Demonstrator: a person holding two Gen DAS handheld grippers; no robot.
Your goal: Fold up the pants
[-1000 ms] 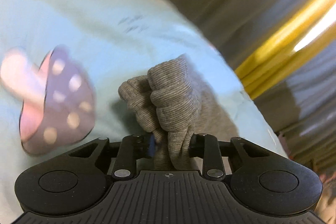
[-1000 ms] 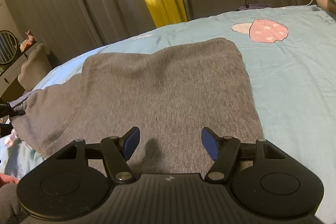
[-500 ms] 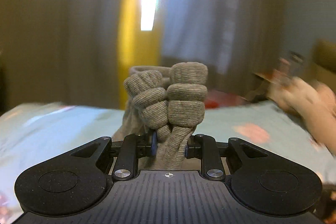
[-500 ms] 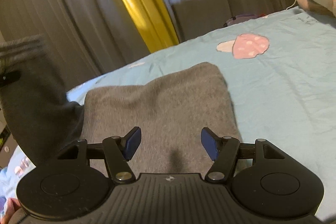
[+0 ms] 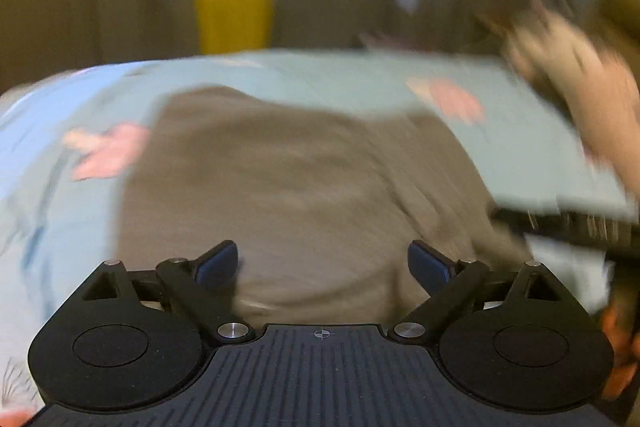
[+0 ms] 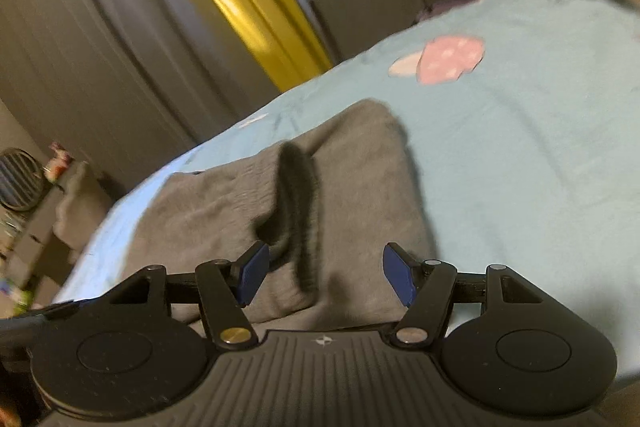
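Pants (image 5: 304, 187) lie grey and blurred on the light blue sheet (image 5: 520, 147) straight ahead of your left gripper (image 5: 322, 265), whose jaws have just been opening and now stand released, nothing between the pads. From your right gripper (image 6: 322, 273), also spread wide and gripping nothing, the pants (image 6: 352, 163) sit folded just ahead, a dark crease running between the fingers, a pink mushroom print (image 6: 450, 59) beyond.

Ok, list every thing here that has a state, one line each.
left claw: open, jaws just opened, nothing between them.
right claw: open, over the pants, gripping nothing.
pants: folded over, lying on the bed, a raised ridge across the top layer.
bed sheet: spread flat, mushroom print showing.
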